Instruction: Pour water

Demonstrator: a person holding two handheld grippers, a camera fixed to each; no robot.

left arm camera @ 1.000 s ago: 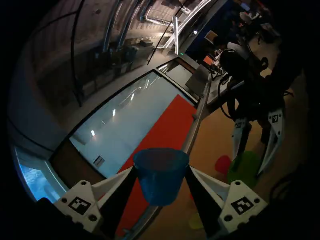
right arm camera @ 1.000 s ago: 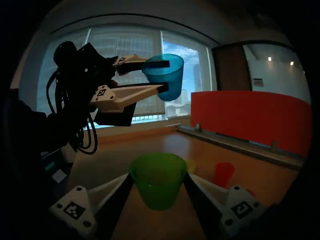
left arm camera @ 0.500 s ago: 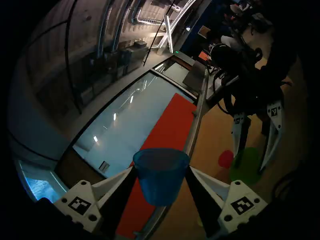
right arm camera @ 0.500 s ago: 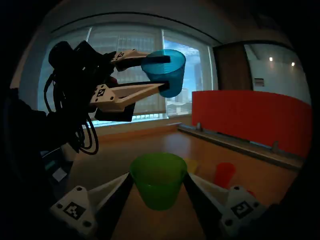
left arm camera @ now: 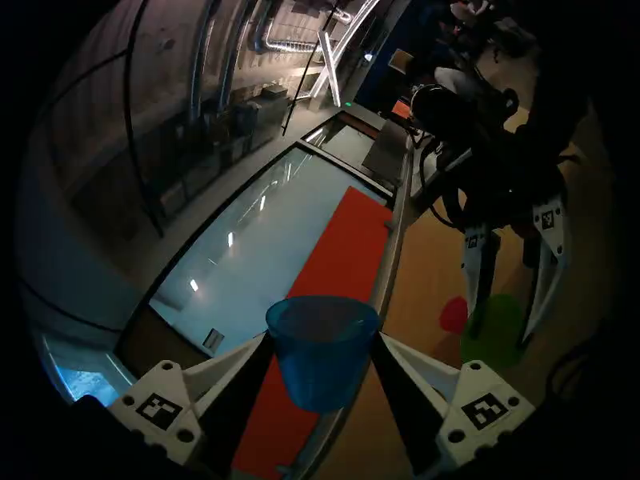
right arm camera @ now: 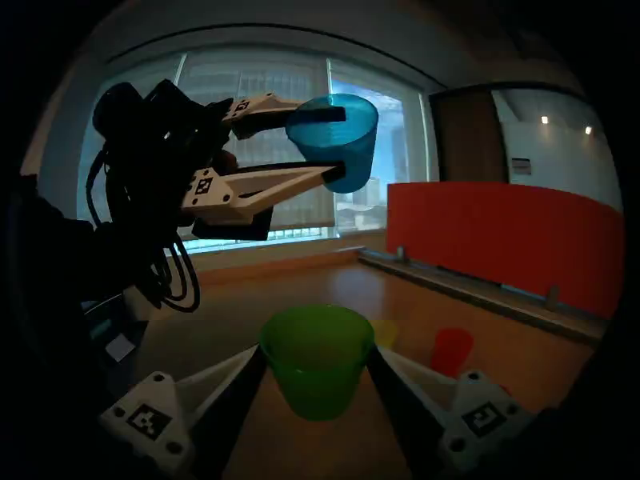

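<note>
My left gripper [left arm camera: 322,356] is shut on a clear blue cup [left arm camera: 322,350], held up in the air. In the right gripper view that same blue cup [right arm camera: 336,140] hangs high, tilted slightly, with the left gripper [right arm camera: 340,144] clamped on its sides. My right gripper [right arm camera: 318,364] is shut on a green cup [right arm camera: 318,358], upright just above the wooden table [right arm camera: 264,300]. In the left gripper view the green cup [left arm camera: 494,330] sits between the right gripper's white fingers [left arm camera: 552,272], off to the right and below the blue cup.
A red cup [right arm camera: 450,350] and a yellow cup [right arm camera: 384,330] stand on the table behind the green one. A red partition [right arm camera: 504,236] on a metal rail [right arm camera: 472,290] runs along the right. Windows [right arm camera: 240,120] lie behind. Black cables [right arm camera: 172,272] hang from the left gripper.
The blue cup has risen a little and tipped slightly more in the right gripper view. The green cup stays where it was.
</note>
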